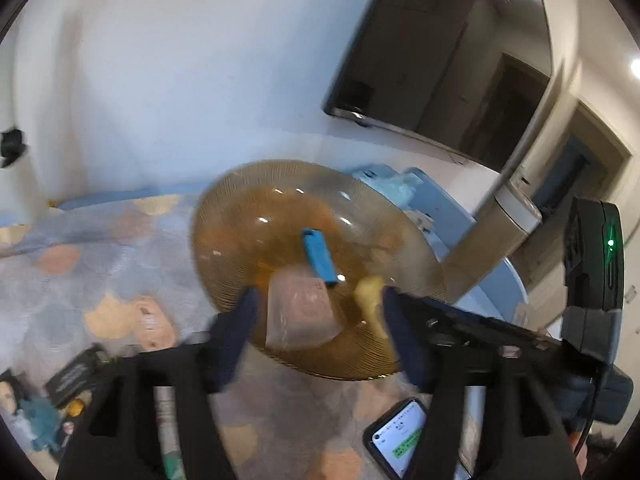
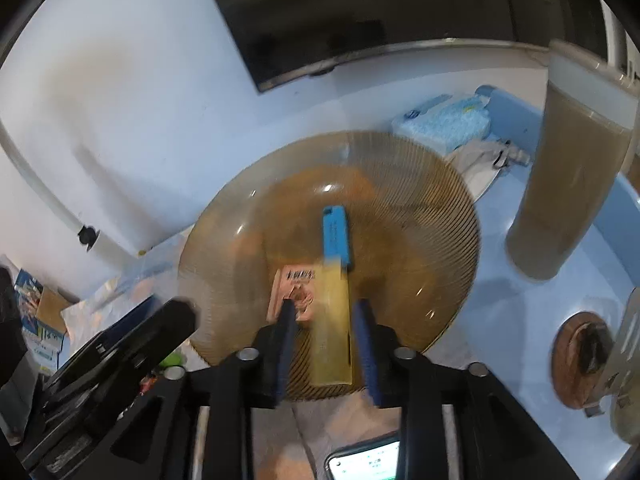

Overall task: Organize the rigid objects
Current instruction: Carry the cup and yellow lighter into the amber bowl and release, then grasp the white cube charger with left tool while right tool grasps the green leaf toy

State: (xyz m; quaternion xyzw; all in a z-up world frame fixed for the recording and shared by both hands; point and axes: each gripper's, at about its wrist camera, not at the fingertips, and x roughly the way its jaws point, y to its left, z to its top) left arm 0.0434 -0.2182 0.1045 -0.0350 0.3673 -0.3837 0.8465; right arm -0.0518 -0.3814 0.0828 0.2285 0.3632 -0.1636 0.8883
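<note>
A ribbed amber glass plate (image 1: pixel 240 200) (image 2: pixel 420 216) lies on the table. On it lie a blue lighter (image 1: pixel 318 256) (image 2: pixel 336 234) and a pink packet (image 1: pixel 304 306) (image 2: pixel 296 292). My right gripper (image 2: pixel 325 312) straddles a yellow bar (image 2: pixel 332 320) over the plate's near rim; the fingers stand a little apart from the bar's sides. The bar's end also shows in the left wrist view (image 1: pixel 370 292). My left gripper (image 1: pixel 318 300) is open, its fingers either side of the pink packet without touching it.
A phone (image 1: pixel 400 436) (image 2: pixel 368 460) with a lit screen lies near the front edge. A blue tissue pack (image 2: pixel 444 124) and a tall beige column (image 2: pixel 560 184) stand behind the plate. A round wooden coaster (image 2: pixel 580 360) is at right. Small boxes (image 1: pixel 76 376) lie at left.
</note>
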